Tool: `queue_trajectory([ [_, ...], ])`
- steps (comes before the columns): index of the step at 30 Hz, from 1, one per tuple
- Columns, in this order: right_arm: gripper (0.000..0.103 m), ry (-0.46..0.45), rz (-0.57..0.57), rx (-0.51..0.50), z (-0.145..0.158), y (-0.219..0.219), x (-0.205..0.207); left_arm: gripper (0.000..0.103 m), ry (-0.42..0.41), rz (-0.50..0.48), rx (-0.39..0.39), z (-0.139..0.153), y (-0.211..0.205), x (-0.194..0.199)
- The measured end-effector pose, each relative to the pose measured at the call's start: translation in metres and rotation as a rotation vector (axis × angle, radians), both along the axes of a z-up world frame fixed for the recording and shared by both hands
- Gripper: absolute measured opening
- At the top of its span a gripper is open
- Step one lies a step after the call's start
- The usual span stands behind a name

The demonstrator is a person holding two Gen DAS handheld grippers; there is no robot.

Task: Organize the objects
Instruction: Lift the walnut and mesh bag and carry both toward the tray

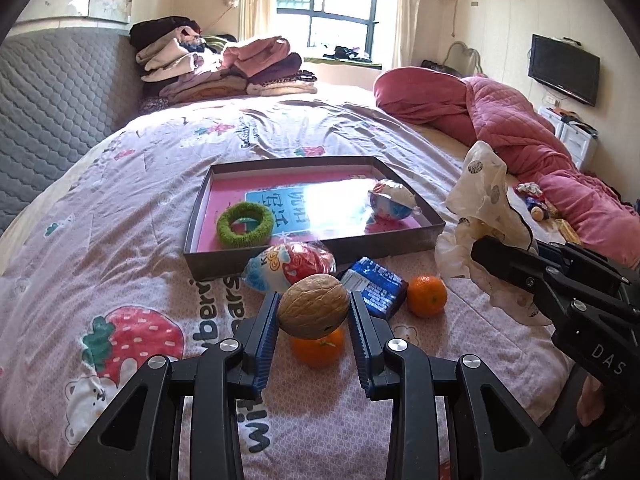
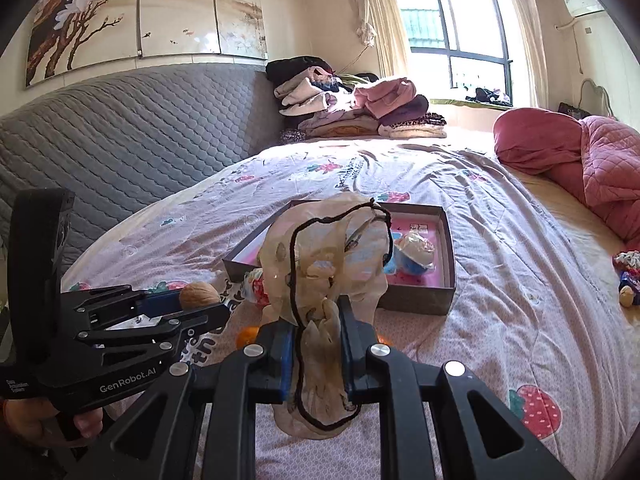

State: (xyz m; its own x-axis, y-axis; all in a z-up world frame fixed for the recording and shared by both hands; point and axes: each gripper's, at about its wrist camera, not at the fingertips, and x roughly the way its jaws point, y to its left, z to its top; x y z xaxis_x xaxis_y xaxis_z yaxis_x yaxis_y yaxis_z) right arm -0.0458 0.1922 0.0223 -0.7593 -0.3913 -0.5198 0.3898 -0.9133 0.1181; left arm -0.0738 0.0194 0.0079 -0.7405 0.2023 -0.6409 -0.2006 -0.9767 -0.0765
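Note:
My left gripper (image 1: 313, 312) is shut on a brown walnut (image 1: 313, 310) and holds it above the bedspread, short of a shallow grey box with a pink floor (image 1: 400, 240). The box holds a green fuzzy ring (image 1: 245, 225) and a wrapped blue-white snack (image 1: 392, 200). My right gripper (image 2: 316, 340) is shut on a cream dotted cloth with a black cord (image 2: 324, 280), lifted off the bed; the cloth also shows at the right of the left wrist view (image 1: 486, 208). The walnut shows in the right wrist view (image 2: 199, 295).
Before the box lie a red-blue snack bag (image 1: 288, 266), a blue packet (image 1: 376, 286) and two oranges (image 1: 427, 295) (image 1: 318, 350). A pink quilt (image 1: 520, 128) and small items (image 1: 536, 200) lie at the right. Folded clothes (image 1: 224, 68) sit by the grey headboard (image 1: 52, 104).

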Motion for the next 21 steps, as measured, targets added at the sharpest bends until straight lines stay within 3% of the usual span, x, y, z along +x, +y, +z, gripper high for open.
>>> queue_trajectory([
  [21,0.019,0.026,-0.005,0.000,0.014,-0.009,-0.033,0.035,0.061,0.004,-0.006,0.030,-0.007,-0.037],
])
